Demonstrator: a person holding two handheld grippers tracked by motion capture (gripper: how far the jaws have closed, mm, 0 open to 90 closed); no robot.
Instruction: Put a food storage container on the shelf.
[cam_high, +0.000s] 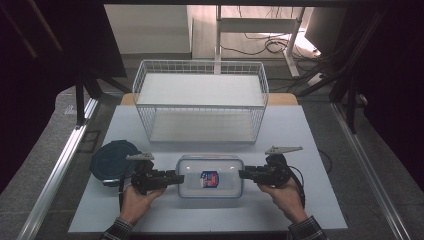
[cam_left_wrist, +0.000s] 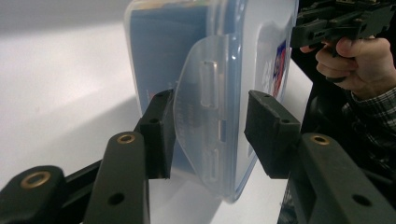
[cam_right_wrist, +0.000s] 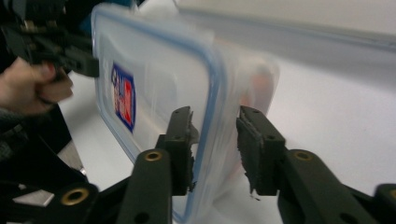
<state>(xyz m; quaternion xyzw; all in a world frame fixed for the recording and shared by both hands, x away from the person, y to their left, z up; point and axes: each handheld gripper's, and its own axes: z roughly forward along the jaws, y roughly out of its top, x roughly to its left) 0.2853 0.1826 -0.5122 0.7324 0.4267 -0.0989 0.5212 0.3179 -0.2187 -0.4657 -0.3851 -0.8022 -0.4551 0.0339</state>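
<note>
1. A clear plastic container (cam_high: 210, 176) with a blue-rimmed lid lies flat on the white table (cam_high: 300, 130), in front of the wire basket (cam_high: 200, 100) and between the two grippers
2. The left gripper (cam_high: 176, 178) meets the container's left short end, while the right gripper (cam_high: 243, 174) meets its right short end; both point inward, toward each other
3. In the left gripper view, the jaws of the left gripper (cam_left_wrist: 208, 133) stand part-way apart and straddle the container's (cam_left_wrist: 205, 60) translucent latch flap (cam_left_wrist: 201, 126); one pad lies against the flap, the other stands clear of the lid, with a visible gap
4. In the right gripper view, the right gripper (cam_right_wrist: 215, 140) straddles the container's (cam_right_wrist: 159, 93) blue rim; its jaws are part-way apart, one pad at the lid side, the other just off the wall; whether they press cannot be told
5. A dark blue round lid (cam_high: 112, 160) lies on the table just left of the left gripper
</note>
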